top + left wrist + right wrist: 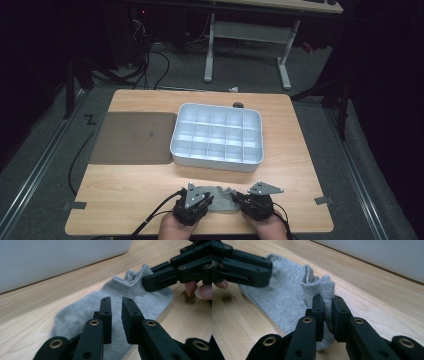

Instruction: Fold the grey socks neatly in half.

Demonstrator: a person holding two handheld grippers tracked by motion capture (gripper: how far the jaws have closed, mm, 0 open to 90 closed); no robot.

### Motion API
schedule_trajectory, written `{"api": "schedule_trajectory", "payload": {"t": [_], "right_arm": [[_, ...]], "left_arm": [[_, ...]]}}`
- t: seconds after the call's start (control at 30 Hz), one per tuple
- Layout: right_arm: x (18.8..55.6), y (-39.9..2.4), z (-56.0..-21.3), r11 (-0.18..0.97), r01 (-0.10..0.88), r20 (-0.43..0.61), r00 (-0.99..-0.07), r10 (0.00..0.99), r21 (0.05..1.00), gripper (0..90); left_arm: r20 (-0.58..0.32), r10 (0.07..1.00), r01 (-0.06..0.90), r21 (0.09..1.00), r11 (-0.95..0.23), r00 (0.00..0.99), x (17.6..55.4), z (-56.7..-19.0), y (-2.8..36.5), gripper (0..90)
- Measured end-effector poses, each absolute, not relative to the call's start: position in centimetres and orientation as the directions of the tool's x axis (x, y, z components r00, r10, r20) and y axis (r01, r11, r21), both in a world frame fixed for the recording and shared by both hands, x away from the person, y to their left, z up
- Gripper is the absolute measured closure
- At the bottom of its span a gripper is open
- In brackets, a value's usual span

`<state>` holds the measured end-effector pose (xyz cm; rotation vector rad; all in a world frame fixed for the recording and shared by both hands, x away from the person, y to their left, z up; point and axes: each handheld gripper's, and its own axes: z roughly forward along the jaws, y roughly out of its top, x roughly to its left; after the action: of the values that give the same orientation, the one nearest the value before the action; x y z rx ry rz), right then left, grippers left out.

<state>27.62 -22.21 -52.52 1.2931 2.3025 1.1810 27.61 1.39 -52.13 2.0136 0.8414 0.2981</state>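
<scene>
A grey sock point(218, 198) is lying flat on the wooden surface point(150, 185), stretched between the two tools at the near edge.

The right tool point(328, 305) is pinching the sock's bunched cuff: in the right gripper view a fold of grey knit is sitting squeezed between the two black pads, rising a little above their tips, while the rest of the sock is spreading away to the left of this tool. In the high view the right tool point(251, 199) is sitting at the sock's right end, with the person's hand behind it.

The left tool point(116, 305) is hovering over the other end of the sock with its jaws standing slightly apart. In the left gripper view a narrow gap is showing between the pads, with the sock lying flat beneath and beyond them rather than caught in them. In the high view the left tool point(199, 201) is sitting at the sock's left end.

A white compartment tray point(218, 136) is standing on the surface well beyond both tools, its divided cells facing up. A brown mat point(131, 137) is lying just beside the tray, ahead and to the left of the left tool.
</scene>
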Motion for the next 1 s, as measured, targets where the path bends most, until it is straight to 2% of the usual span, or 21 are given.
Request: {"api": "schedule_trajectory", "payload": {"t": [0.3, 0.7, 0.9, 1.0], "right_arm": [[27.5, -22.5, -52.3, 0.264, 0.601, 0.172, -0.569, 0.804, 0.754, 82.5], [27.0, -22.8, -50.7, 0.217, 0.582, 0.220, -0.586, 0.780, 0.783, 83.0], [26.7, -22.3, -49.9, 0.181, 0.571, 0.261, -0.604, 0.753, 0.800, 83.4], [26.6, -21.9, -49.6, 0.188, 0.556, 0.245, -0.611, 0.753, 0.809, 83.5]], "left_arm": [[-0.047, 0.672, 0.446, 0.782, -0.435, 0.739, 28.0, -53.3, -0.4, 83.3], [-0.001, 0.671, 0.421, 0.779, -0.464, 0.741, 27.8, -53.3, -1.3, 84.3], [0.007, 0.669, 0.416, 0.779, -0.470, 0.743, 27.8, -53.3, -1.8, 84.4], [-0.011, 0.667, 0.423, 0.781, -0.459, 0.745, 27.8, -53.2, -1.9, 84.1]]}}
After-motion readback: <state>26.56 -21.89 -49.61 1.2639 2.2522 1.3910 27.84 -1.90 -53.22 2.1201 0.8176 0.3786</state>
